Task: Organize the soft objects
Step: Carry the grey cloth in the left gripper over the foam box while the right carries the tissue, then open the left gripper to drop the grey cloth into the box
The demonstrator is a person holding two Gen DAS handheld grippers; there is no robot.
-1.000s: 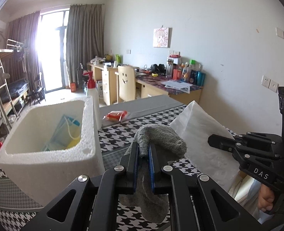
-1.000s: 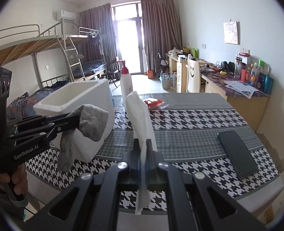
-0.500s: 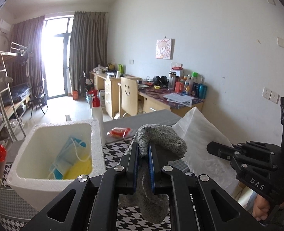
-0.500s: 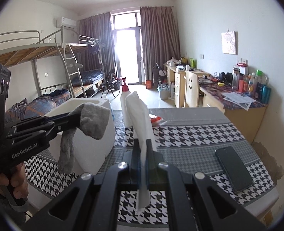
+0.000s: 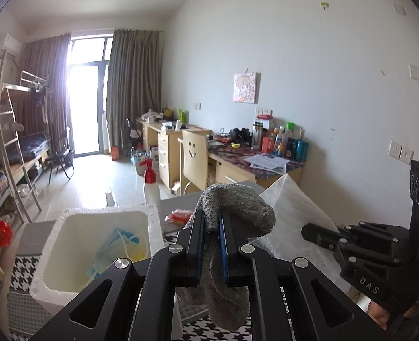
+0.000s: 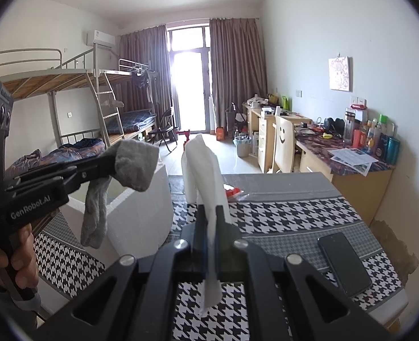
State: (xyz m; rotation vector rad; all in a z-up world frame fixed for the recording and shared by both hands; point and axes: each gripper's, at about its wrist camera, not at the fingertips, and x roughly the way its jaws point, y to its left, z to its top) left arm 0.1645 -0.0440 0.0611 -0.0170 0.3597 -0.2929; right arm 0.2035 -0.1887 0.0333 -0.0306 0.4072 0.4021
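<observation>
Left gripper (image 5: pixel 211 221): jaws closed tight on a grey sock (image 5: pixel 232 213), one end folded over the fingertips toward 2 o'clock, the other hanging down below the jaws, clear of the table (image 6: pixel 294 213). Right gripper (image 6: pixel 212 218): jaws clamped on a white tissue (image 6: pixel 206 176), which stands up toward 12 o'clock and trails down at 6 o'clock. Outward, in the left wrist view: white foam box (image 5: pixel 67 221) at 8 o'clock, face masks (image 5: pixel 109 250) inside, spray bottle (image 5: pixel 151 187) just behind it at 11 o'clock; phone (image 6: pixel 343 261) at 4 o'clock in the right wrist view.
</observation>
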